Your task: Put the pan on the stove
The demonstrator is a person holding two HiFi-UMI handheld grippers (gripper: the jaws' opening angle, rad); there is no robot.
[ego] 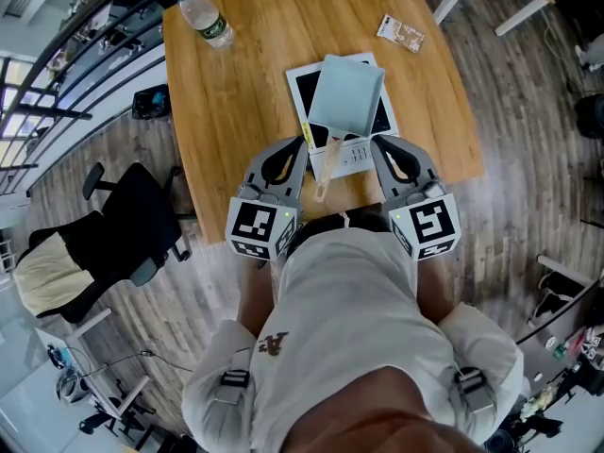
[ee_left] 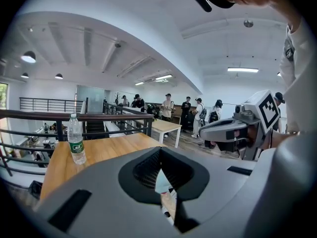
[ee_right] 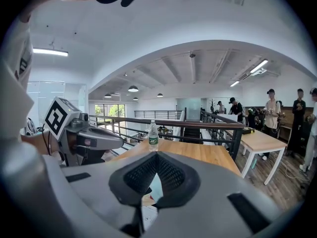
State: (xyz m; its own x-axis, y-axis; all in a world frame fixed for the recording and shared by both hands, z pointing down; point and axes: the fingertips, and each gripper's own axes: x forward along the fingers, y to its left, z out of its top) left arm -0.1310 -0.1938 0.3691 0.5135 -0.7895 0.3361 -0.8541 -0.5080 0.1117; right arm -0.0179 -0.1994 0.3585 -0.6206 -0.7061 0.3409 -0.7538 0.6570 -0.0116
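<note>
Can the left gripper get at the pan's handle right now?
Probably yes: the handle lies free just beside the left gripper, nothing between them. Its jaws are shut, so they must open first.

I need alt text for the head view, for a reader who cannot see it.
A pale blue square pan sits on a white stove on a wooden table, its wooden handle pointing toward the person. The left gripper and right gripper, both shut, flank the handle without holding it. A water bottle and a small packet rest farther back.
</note>
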